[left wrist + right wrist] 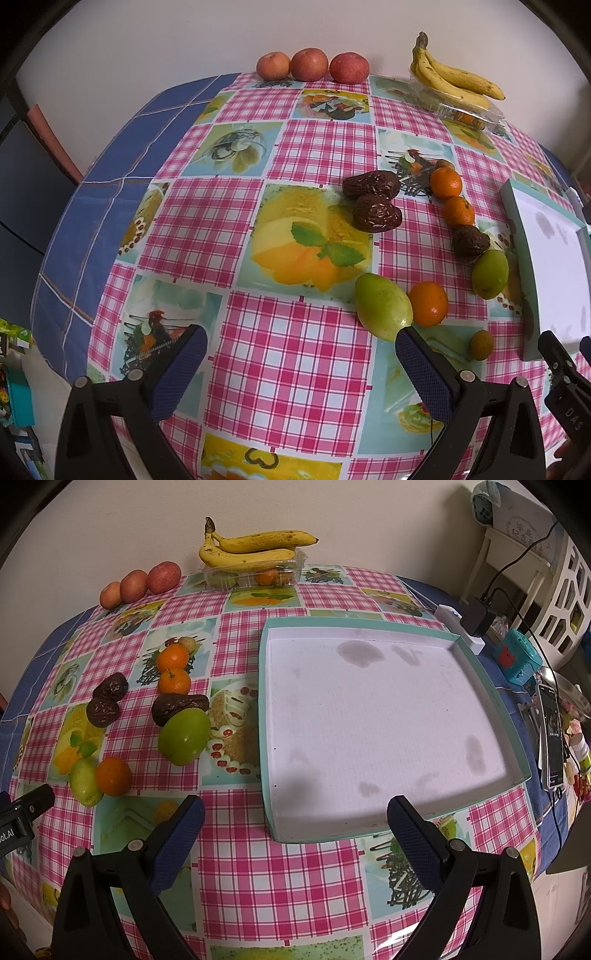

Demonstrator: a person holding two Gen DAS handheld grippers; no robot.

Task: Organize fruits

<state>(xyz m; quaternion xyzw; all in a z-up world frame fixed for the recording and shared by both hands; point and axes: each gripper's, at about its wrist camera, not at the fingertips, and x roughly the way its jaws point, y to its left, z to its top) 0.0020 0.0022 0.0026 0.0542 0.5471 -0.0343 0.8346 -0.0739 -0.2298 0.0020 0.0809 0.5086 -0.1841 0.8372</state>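
Loose fruit lies left of the empty tray (388, 716). Left gripper (301, 345), jaws spread and empty, is nearer: the green fruit (382, 306) sits just ahead-right, long axis diagonal. Right gripper (295, 818), jaws likewise spread, faces the tray.

Legible marks: "DAS" in pale letters on the black gripper body (570, 413) at 4 o'clock in the left view; "ot.AI" on the black gripper body (14, 830) at 9 o'clock in the right view.

Two near, forward-facing views; shared fruits (428, 308)
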